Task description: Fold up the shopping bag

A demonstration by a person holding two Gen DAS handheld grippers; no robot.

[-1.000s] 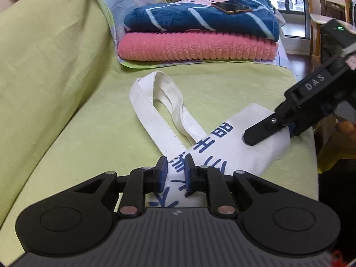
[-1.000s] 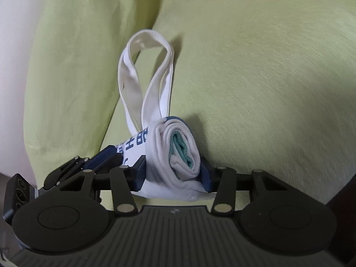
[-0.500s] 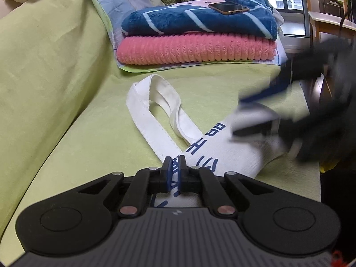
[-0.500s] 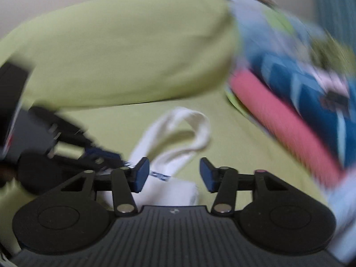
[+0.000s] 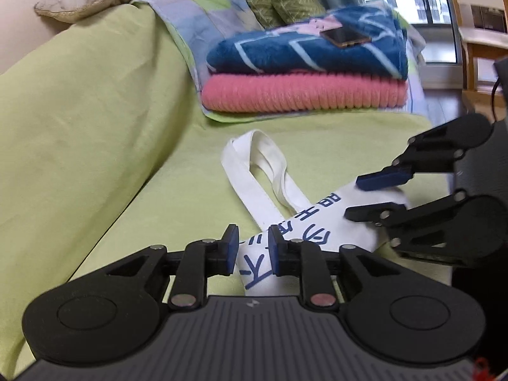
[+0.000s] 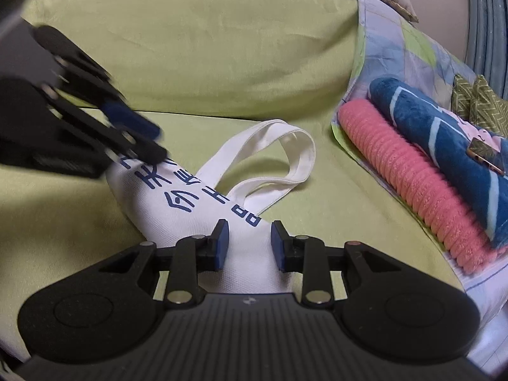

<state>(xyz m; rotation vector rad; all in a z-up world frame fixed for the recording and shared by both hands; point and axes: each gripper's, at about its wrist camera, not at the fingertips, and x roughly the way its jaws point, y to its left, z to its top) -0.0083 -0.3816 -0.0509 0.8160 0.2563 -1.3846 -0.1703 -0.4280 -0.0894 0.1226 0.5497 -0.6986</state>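
A white cloth shopping bag (image 5: 304, 222) (image 6: 177, 203) with blue characters lies folded into a long bundle on the green sofa seat, and its two handles (image 5: 254, 171) (image 6: 270, 146) loop out towards the backrest. My left gripper (image 5: 253, 249) (image 6: 149, 141) hovers at one end of the bundle. Its jaws are opening, with cloth showing in the gap and neither pad pressing on it. At the other end my right gripper (image 6: 250, 243) (image 5: 368, 197) has its jaws apart just over the fabric, with no pinch visible.
A folded blue blanket on a pink one (image 5: 301, 95) (image 6: 428, 171) is stacked on a patchwork cloth further along the seat, with a phone (image 5: 344, 36) on top. The green backrest (image 5: 79, 101) rises on one side. The seat's front edge runs past the right gripper.
The right gripper has let go of the rolled end, rolled round and lifted. The left jaws closed on the bag half a second ago and have parted again as that hand drew back.
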